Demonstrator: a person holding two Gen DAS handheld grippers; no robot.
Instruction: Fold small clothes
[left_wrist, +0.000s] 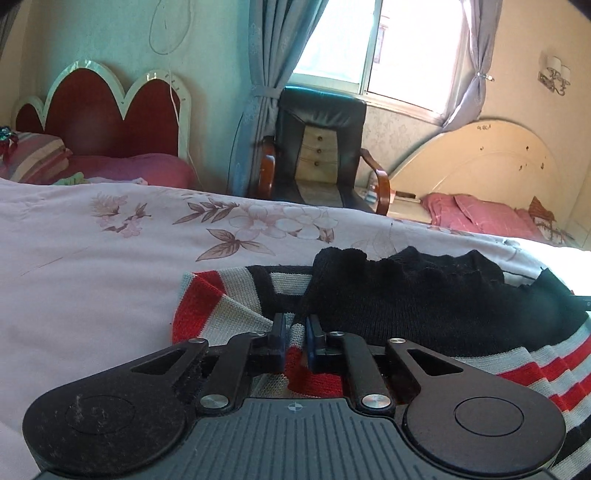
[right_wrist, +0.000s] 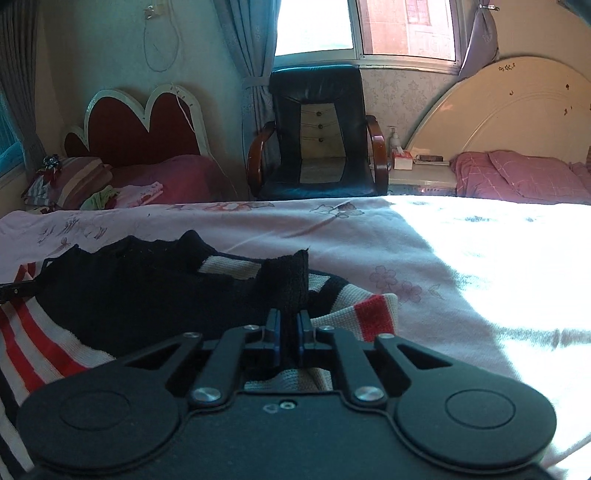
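My left gripper (left_wrist: 295, 328) clamps the striped sweater (left_wrist: 229, 306) | my right gripper (right_wrist: 287, 325) pinches its black knit edge | sweater bunched on the floral bedsheet (left_wrist: 110, 258) | fold barely begun, most folding left.

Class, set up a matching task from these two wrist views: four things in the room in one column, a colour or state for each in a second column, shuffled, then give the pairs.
Things
1. armchair
2. scalloped headboard
3. left gripper
4. bedsheet

Descriptions
A. dark red with a white rim
B. pink with a flower print
C. black with wooden armrests, below the window
D. shut on the striped knit garment

Pairs: 1-C, 2-A, 3-D, 4-B
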